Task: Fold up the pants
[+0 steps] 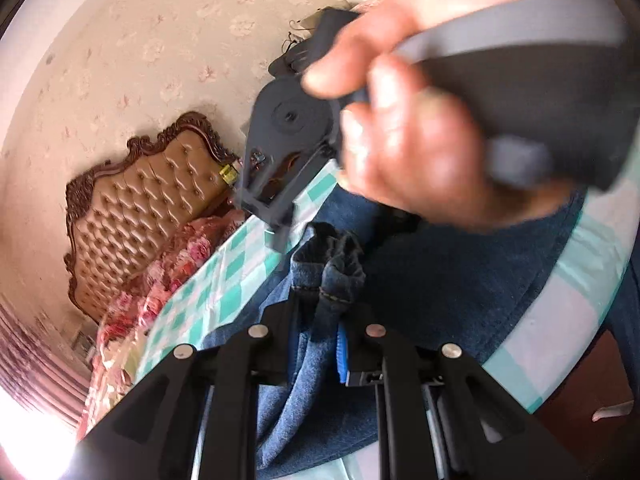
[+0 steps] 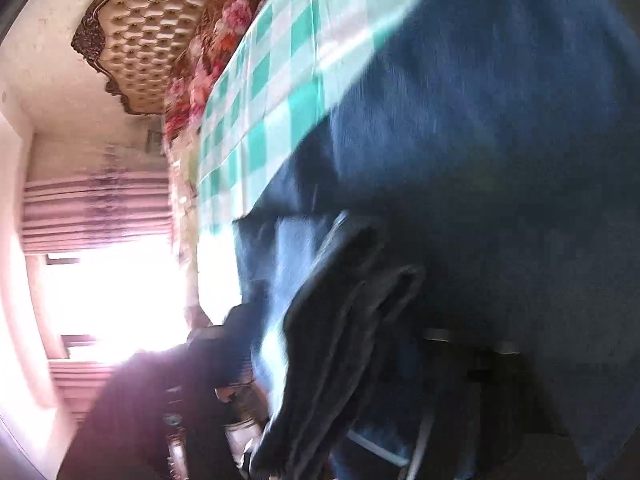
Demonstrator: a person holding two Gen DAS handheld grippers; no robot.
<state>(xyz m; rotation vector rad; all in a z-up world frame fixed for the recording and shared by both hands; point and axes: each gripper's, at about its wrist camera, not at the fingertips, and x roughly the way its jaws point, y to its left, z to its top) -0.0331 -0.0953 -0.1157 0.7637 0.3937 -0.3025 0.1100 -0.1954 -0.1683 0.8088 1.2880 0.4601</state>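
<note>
The left wrist view looks forward and downward along its fingers (image 1: 280,344), very near the jeans (image 1: 460,280) on the checked worktop (image 1: 224,280), facing the tufted headboard (image 1: 152,200). The right wrist view sits nearer still, blurred, denim (image 2: 500,160) filling most of it. Both share the checked cloth (image 2: 280,100), headboard (image 2: 148,40) and floral bedding (image 2: 216,48).

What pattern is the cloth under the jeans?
Teal-and-white checks on the tablecloth, clearest in the right wrist view.
</note>
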